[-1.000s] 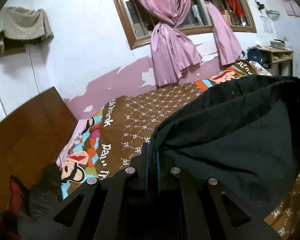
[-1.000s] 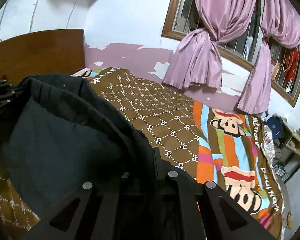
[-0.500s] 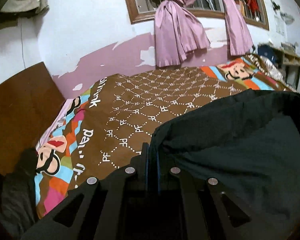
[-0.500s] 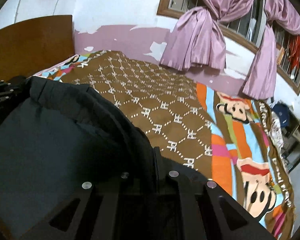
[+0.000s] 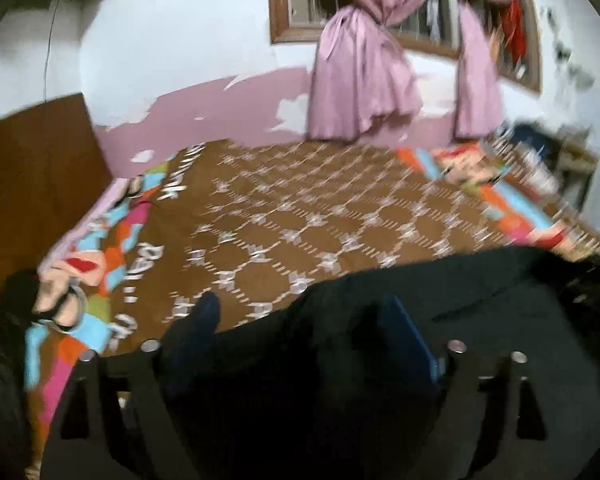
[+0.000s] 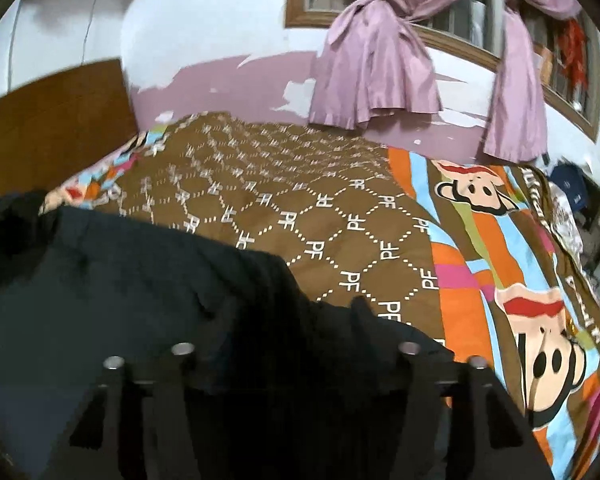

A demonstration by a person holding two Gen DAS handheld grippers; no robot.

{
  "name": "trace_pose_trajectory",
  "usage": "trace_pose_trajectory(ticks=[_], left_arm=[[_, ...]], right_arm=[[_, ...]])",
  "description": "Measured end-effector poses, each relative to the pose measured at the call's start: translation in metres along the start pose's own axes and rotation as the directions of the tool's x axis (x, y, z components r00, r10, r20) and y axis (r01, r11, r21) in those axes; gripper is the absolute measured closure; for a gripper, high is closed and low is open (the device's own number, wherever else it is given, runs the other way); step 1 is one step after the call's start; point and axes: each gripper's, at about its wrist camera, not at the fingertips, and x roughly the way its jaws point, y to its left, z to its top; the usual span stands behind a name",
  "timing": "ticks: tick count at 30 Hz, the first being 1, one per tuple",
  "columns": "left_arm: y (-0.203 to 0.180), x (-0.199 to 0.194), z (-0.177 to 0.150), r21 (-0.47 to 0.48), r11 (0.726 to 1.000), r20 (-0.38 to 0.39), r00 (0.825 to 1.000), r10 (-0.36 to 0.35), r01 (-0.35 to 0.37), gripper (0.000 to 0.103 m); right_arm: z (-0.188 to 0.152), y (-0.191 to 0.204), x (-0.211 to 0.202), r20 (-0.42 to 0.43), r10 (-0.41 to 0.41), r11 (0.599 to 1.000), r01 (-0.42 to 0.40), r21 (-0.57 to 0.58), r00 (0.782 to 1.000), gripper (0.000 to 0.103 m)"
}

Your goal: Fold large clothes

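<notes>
Both grippers have gone from clamped on the cloth's edge to spread wide since the earlier frames, and the dark garment (image 5: 480, 312) that hung raised between them now lies along the near side of the bed (image 5: 300, 208); the left gripper (image 5: 300, 320) shows its fingers (image 5: 204, 312) parted with cloth lying loose between them, gripping nothing, and the right gripper (image 6: 296, 320) likewise stands with its fingers (image 6: 362, 308) apart over the fabric, one finger only dimly visible against the black; the left view is smeared by motion, so fine detail there is uncertain.

Judging by how it slumps and creases, the garment (image 6: 100, 280) is soft and limp, with no stiffness to hold a shape; it looks fairly thick and matte, so probably of some weight and not slippery, and hardly fragile; it should drape from wherever it is pinched, so the sensible hold is at two corners or along one hem, well apart, with the cloth kept taut between them; a pinch in the middle would likely only bunch it.

It is black to very dark navy, plain, with a thick rolled edge running across the patterned bedcover (image 6: 320, 220); whether that edge is a collar or a hem I cannot tell.
</notes>
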Motion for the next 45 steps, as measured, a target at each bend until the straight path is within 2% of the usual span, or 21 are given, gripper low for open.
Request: trace_pose_trajectory(ticks=[1, 4, 7, 11, 15, 19, 23, 25, 28, 32, 39, 42, 45], left_arm=[[0.003, -0.005, 0.002, -0.02, 0.999, 0.018, 1.0, -0.026, 0.026, 0.019], [0.015, -0.025, 0.005, -0.103, 0.99, 0.076, 0.993, -0.09, 0.097, 0.018], [0.022, -0.044, 0.009, -0.154, 0.979, 0.117, 0.986, -0.119, 0.137, 0.011], [0.019, -0.064, 0.006, -0.106, 0.982, 0.12, 0.982, -0.142, 0.155, 0.009], [0.002, -0.071, -0.017, -0.036, 0.982, 0.077, 0.981, -0.18, 0.183, 0.008], [-0.019, -0.065, -0.045, 0.026, 0.976, 0.0, 0.976, -0.218, 0.218, 0.008], [-0.032, -0.049, -0.059, 0.055, 0.979, -0.036, 0.981, -0.192, 0.194, 0.008], [-0.034, -0.042, -0.062, 0.061, 0.983, -0.042, 0.984, -0.172, 0.175, 0.008], [-0.042, -0.028, -0.064, 0.101, 0.989, -0.064, 0.993, -0.103, 0.109, 0.008], [-0.046, -0.01, -0.063, 0.128, 0.99, -0.089, 0.995, -0.04, 0.052, 0.005], [-0.019, 0.03, -0.046, -0.003, 1.0, -0.158, 0.987, 0.025, -0.026, 0.002], [-0.003, 0.045, -0.039, -0.065, 0.997, -0.192, 0.981, 0.023, -0.037, 0.002], [0.002, 0.054, -0.037, -0.069, 0.997, -0.222, 0.975, 0.021, -0.037, 0.001]], right_arm=[[0.001, -0.001, -0.004, -0.002, 0.003, 1.0, -0.003, 0.021, 1.0, 0.035], [0.0, -0.003, -0.025, 0.011, 0.077, 0.992, -0.078, 0.098, 0.997, 0.021], [-0.004, 0.003, -0.04, 0.037, 0.107, 0.988, -0.111, 0.107, 0.994, 0.014], [-0.018, 0.012, -0.061, 0.095, 0.093, 0.99, -0.102, 0.094, 0.991, 0.009], [-0.036, 0.019, -0.079, 0.154, 0.076, 0.993, -0.088, 0.075, 0.985, 0.006], [-0.053, 0.032, -0.064, 0.085, 0.115, 0.993, -0.117, 0.015, 0.99, 0.005], [-0.064, 0.037, -0.031, -0.011, 0.172, 0.985, -0.172, 0.027, 0.985, 0.005], [-0.06, 0.037, -0.019, -0.015, 0.176, 0.984, -0.176, 0.015, 0.984, 0.005], [-0.049, 0.035, -0.003, -0.032, 0.178, 0.984, -0.177, 0.017, 0.984, 0.004], [-0.029, 0.031, 0.024, -0.058, 0.164, 0.986, -0.163, 0.032, 0.985, 0.004], [-0.016, 0.021, 0.06, -0.105, 0.171, 0.985, -0.166, 0.051, 0.98, 0.002], [-0.015, 0.022, 0.074, -0.143, 0.163, 0.987, -0.16, 0.031, 0.976, 0.0], [-0.018, 0.024, 0.084, -0.168, 0.147, 0.989, -0.147, 0.013, 0.975, 0.0]])
